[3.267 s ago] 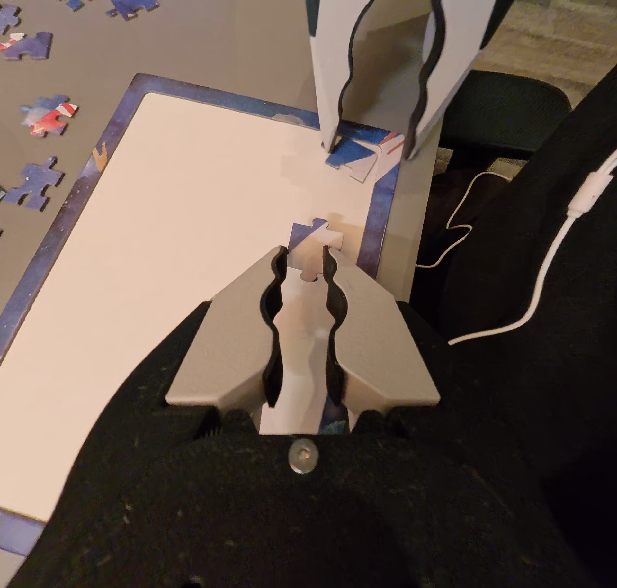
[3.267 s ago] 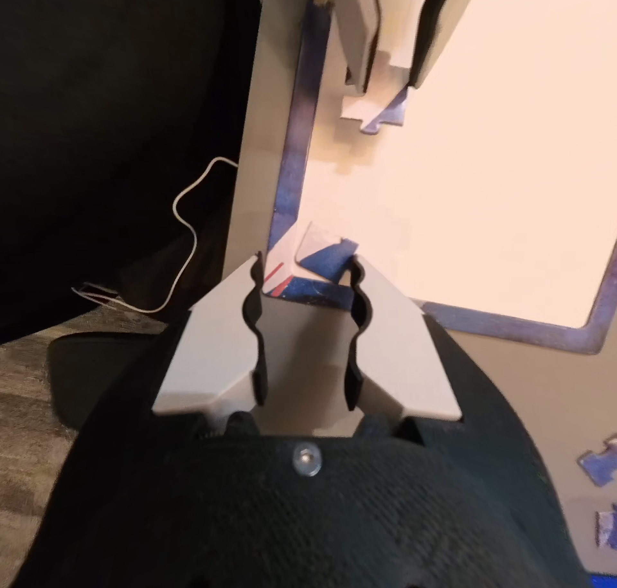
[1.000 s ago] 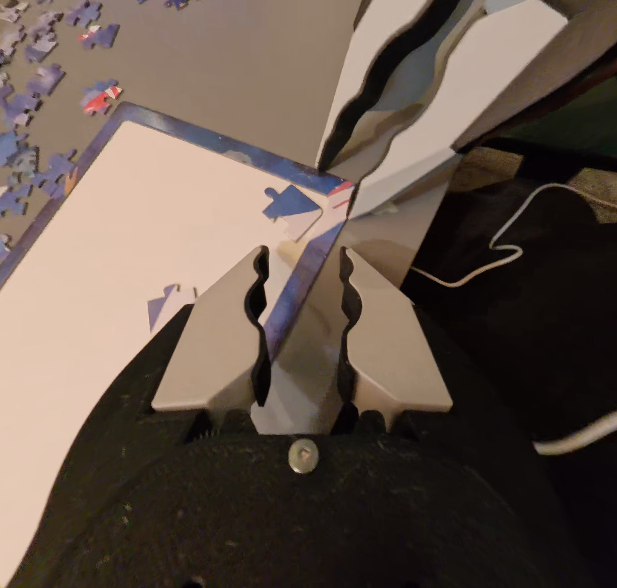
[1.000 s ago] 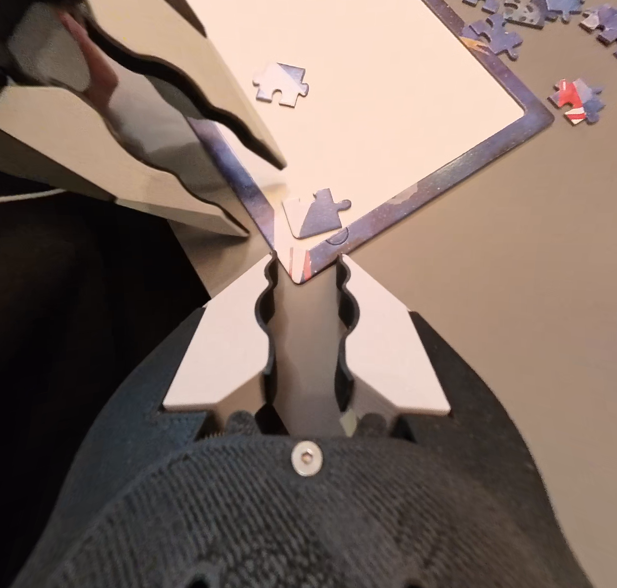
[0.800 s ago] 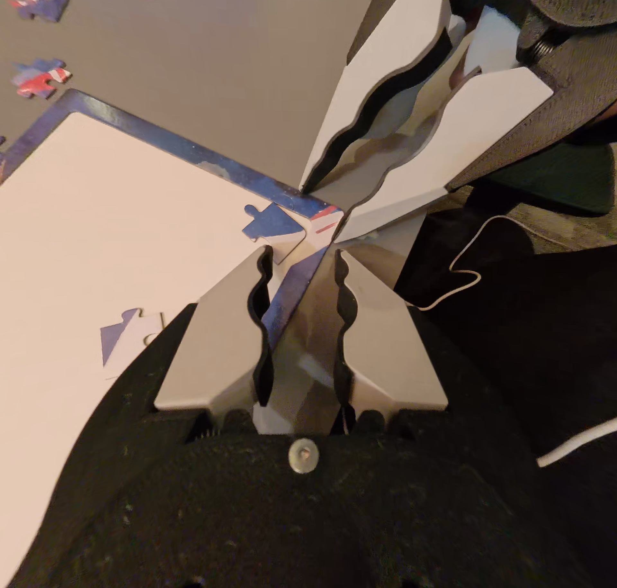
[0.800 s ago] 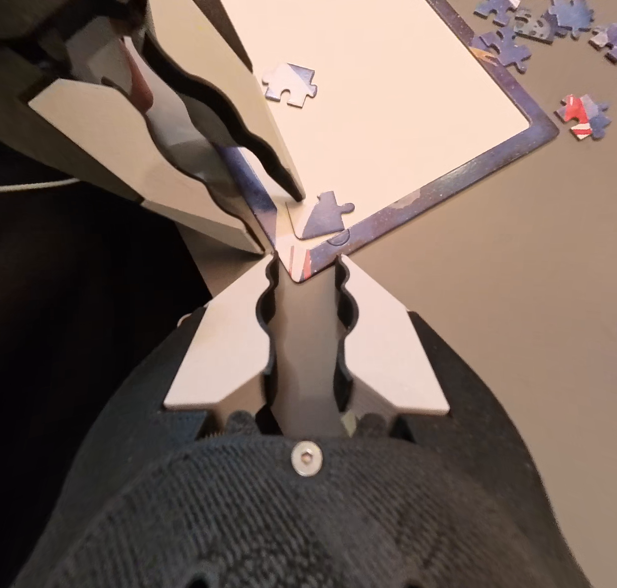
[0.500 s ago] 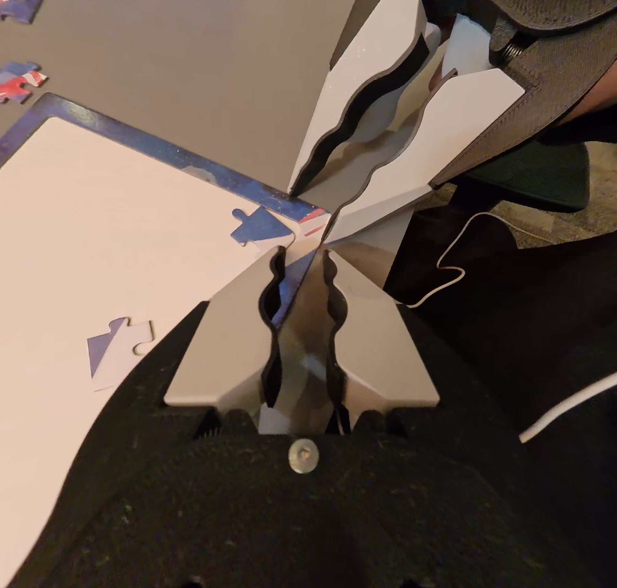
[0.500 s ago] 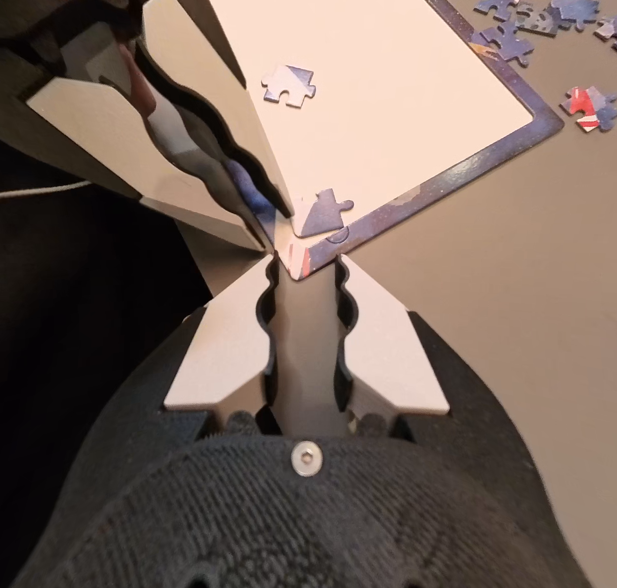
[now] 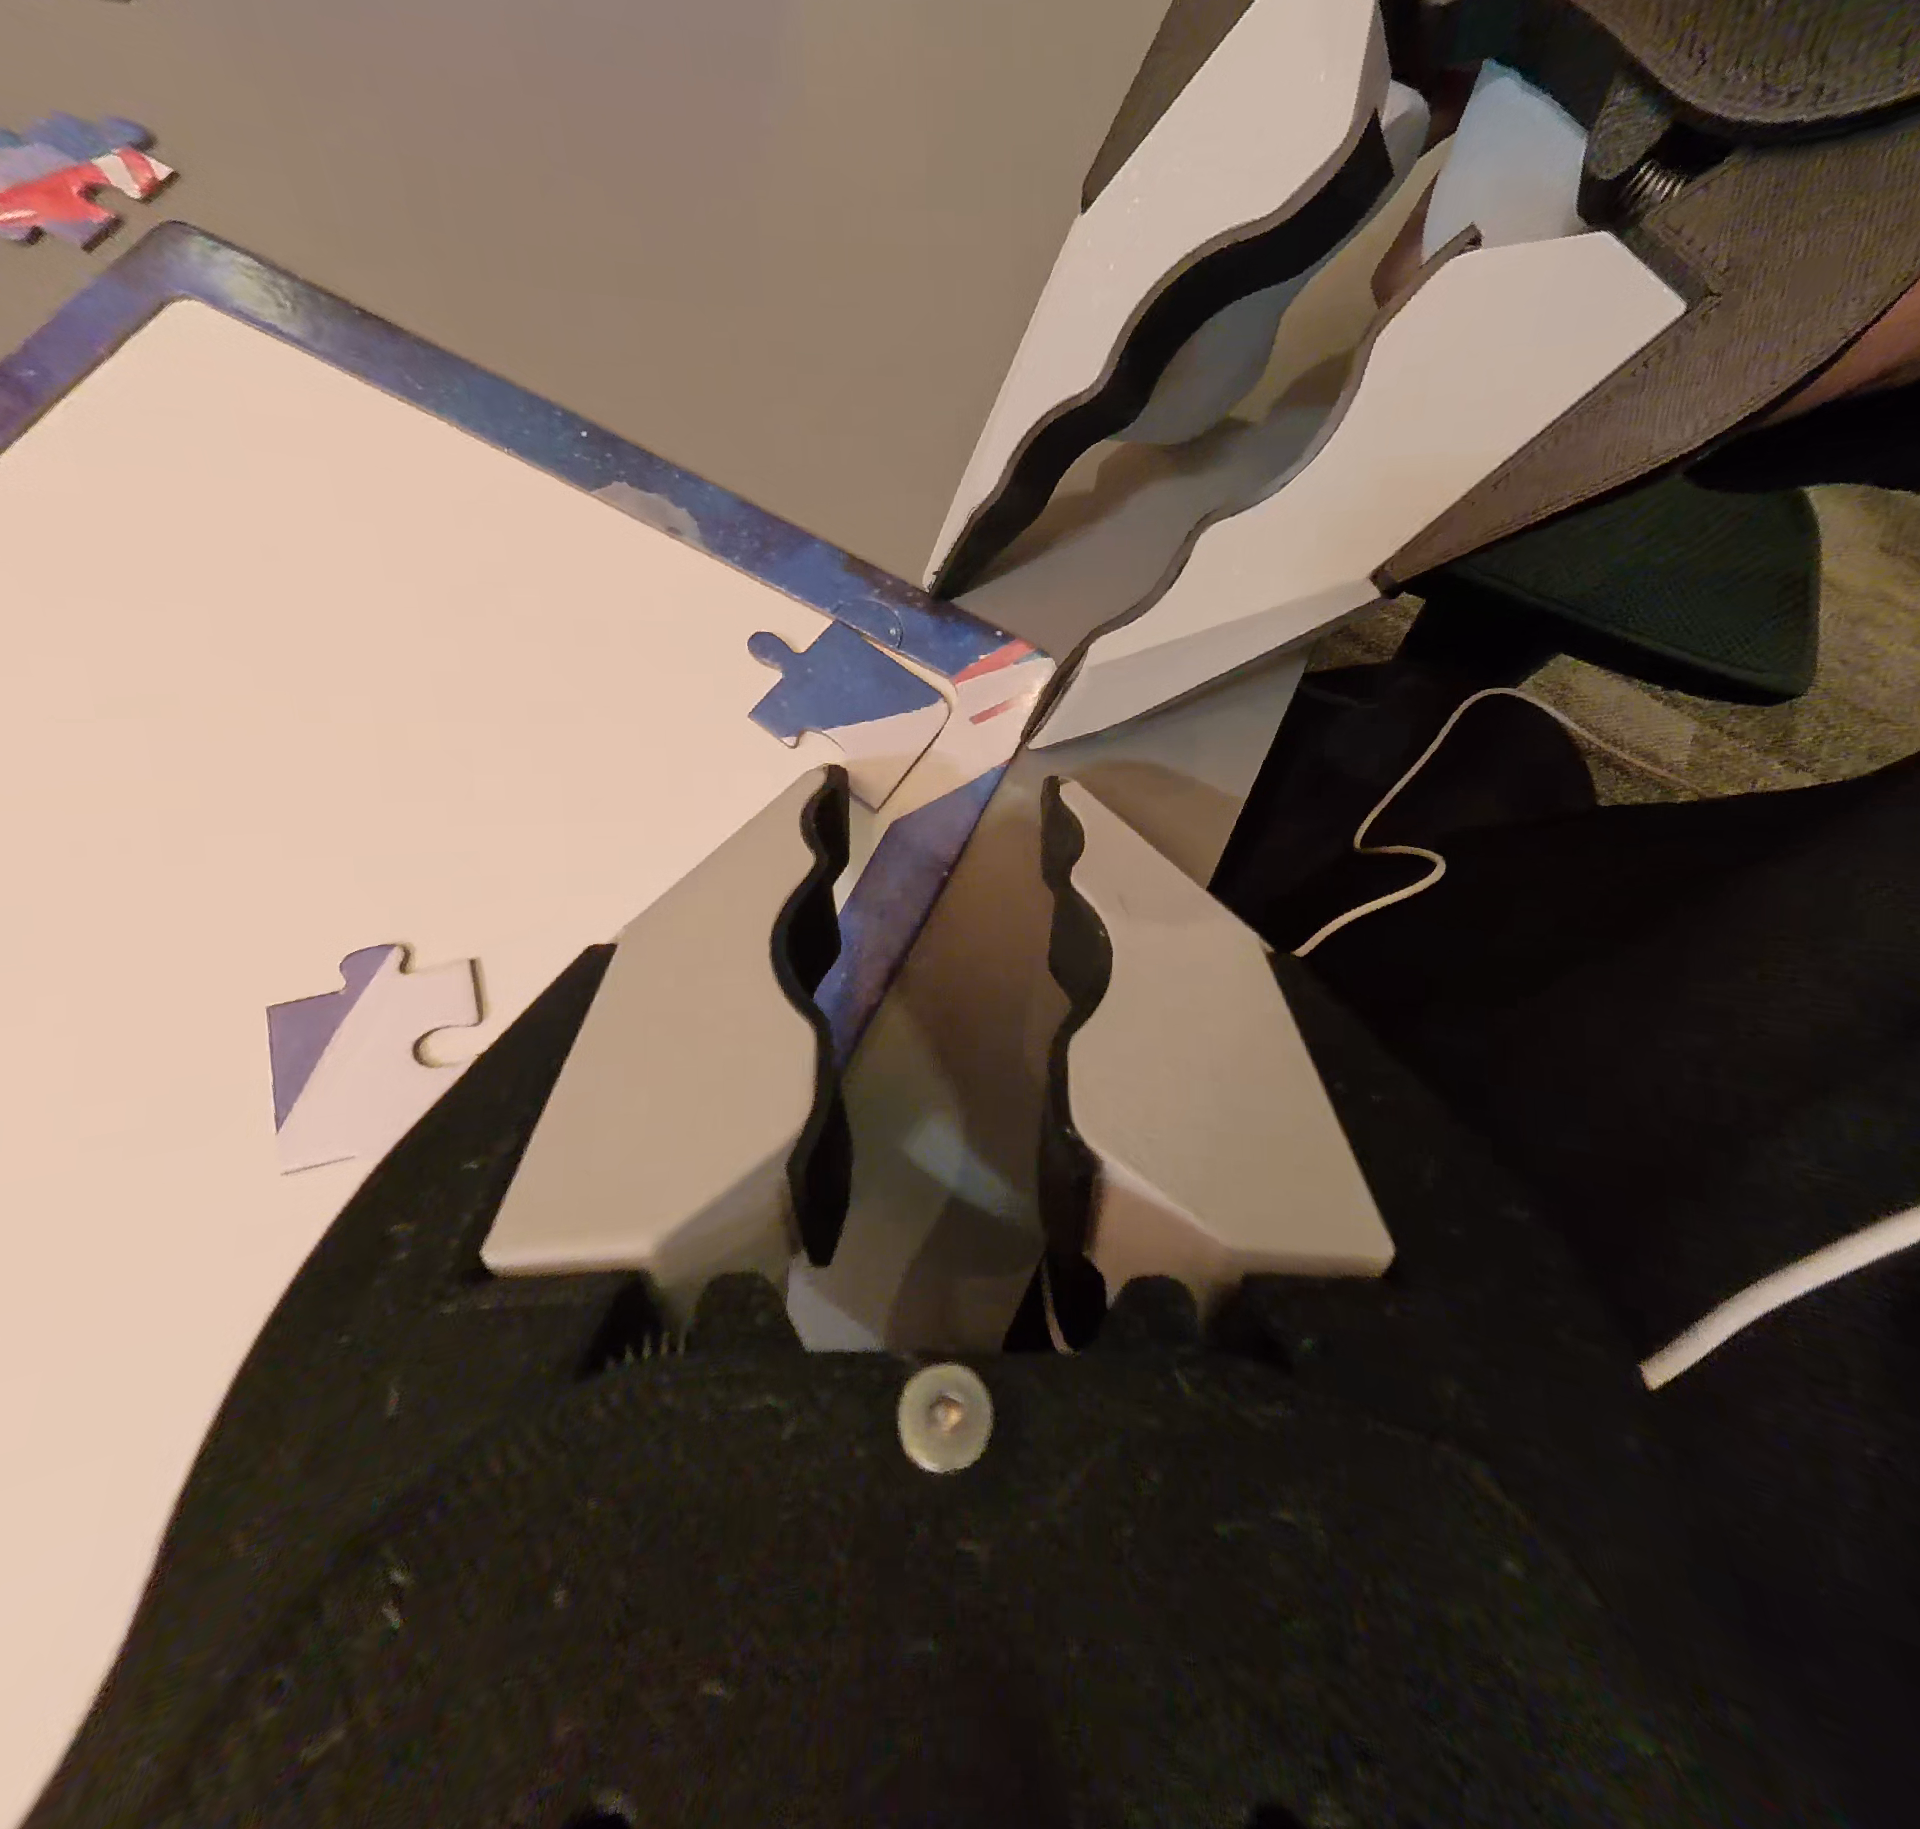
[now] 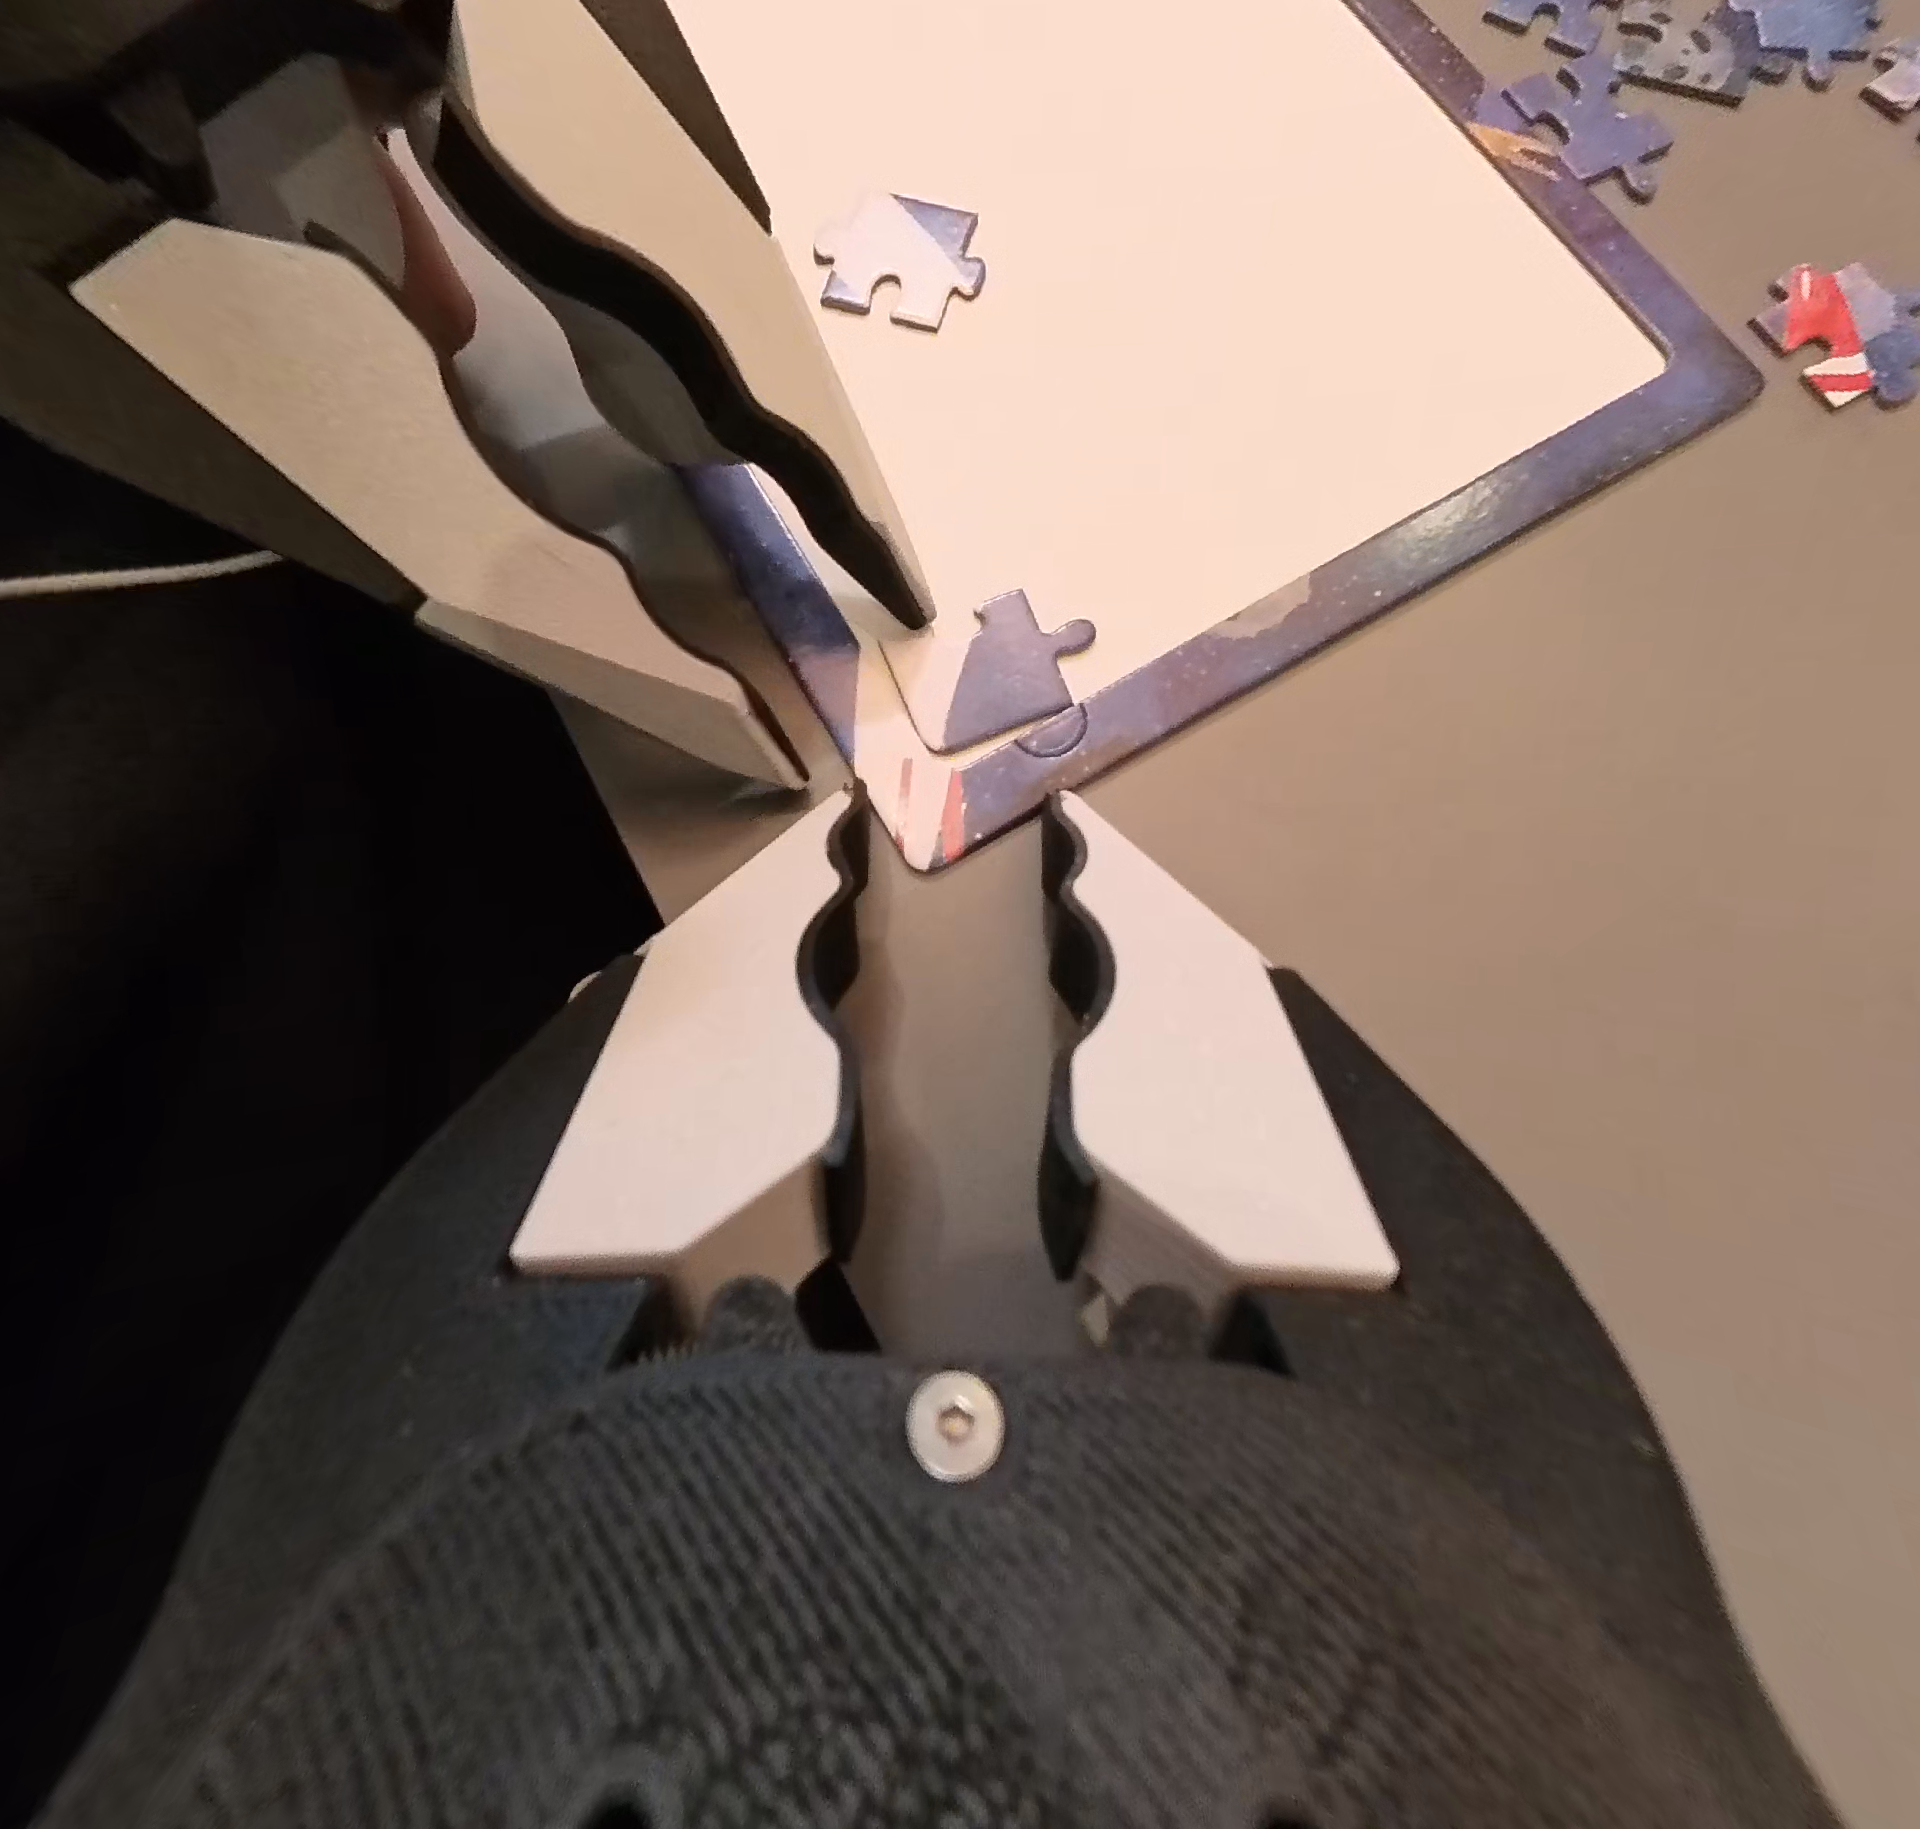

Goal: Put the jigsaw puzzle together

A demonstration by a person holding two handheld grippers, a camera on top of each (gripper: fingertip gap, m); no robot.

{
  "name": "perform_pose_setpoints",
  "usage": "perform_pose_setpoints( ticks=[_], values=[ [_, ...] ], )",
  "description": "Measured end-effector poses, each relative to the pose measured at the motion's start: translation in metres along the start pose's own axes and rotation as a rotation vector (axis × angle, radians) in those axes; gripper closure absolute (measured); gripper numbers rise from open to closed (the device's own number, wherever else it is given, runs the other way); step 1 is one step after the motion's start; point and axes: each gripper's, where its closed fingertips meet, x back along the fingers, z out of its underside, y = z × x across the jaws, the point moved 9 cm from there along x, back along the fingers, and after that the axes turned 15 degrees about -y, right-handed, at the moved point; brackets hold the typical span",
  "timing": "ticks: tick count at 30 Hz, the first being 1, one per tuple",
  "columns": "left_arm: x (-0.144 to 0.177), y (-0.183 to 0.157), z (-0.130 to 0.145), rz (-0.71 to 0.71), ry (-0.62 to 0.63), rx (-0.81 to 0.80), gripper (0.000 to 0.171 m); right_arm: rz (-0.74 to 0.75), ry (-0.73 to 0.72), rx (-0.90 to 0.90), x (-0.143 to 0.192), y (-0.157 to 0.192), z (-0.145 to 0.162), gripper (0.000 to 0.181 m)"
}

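Note:
The puzzle frame (image 9: 717,512) has a blue border and a bare white inside. A blue and white corner piece (image 9: 862,699) lies in its near corner, also seen in the right wrist view (image 10: 997,683). A second blue and white piece (image 9: 364,1041) lies loose on the white inside (image 10: 904,262). My left gripper (image 9: 940,792) is open and empty. It straddles the frame's border, and one fingertip touches the corner piece. My right gripper (image 10: 951,808) is open and empty, with its tips on either side of the frame's corner. Each gripper also shows in the other's view (image 9: 992,657) (image 10: 852,693).
Several loose blue pieces (image 10: 1662,13) and a red and white one (image 10: 1839,325) lie on the grey table beyond the frame. The table edge runs just past the corner (image 9: 1247,771). Beyond it are a dark chair and a white cable (image 9: 1382,875). Only a small space, under 4 cm, lies between the two pairs of fingers.
The left gripper has moved forward to the frame's corner, leaving the second piece behind on its left. Its jaws narrowed, then widened a little. The right gripper has stayed at the corner.

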Motion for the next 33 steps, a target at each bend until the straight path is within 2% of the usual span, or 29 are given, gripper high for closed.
perform_pose_setpoints(
  ticks=[5,7,16,20,25,33],
  values=[
    [-0.0002,0.0037,-0.0011,-0.003,-0.022,0.044,0.141,0.004,-0.003,-0.002,0.0001,-0.0004,0.0003,0.148],
    [0.0007,0.0028,-0.0004,0.016,-0.023,0.06,0.148,0.001,-0.003,-0.004,0.0,-0.0002,0.0003,0.148],
    [0.0039,-0.0006,0.0015,-0.058,0.02,0.026,0.147,0.001,-0.006,-0.003,0.0,0.0001,0.0006,0.149],
    [0.0005,-0.0029,0.0007,-0.028,-0.015,0.111,0.141,0.007,-0.001,-0.001,0.0006,-0.0005,0.0006,0.147],
    [0.0002,-0.0006,-0.0002,0.02,-0.039,0.202,0.144,0.01,0.0,-0.008,0.0012,-0.0011,0.0009,0.148],
    [-0.0005,-0.0025,0.0001,0.015,-0.029,0.154,0.144,0.011,-0.002,-0.008,0.0013,-0.0012,0.0011,0.147]
  ],
)
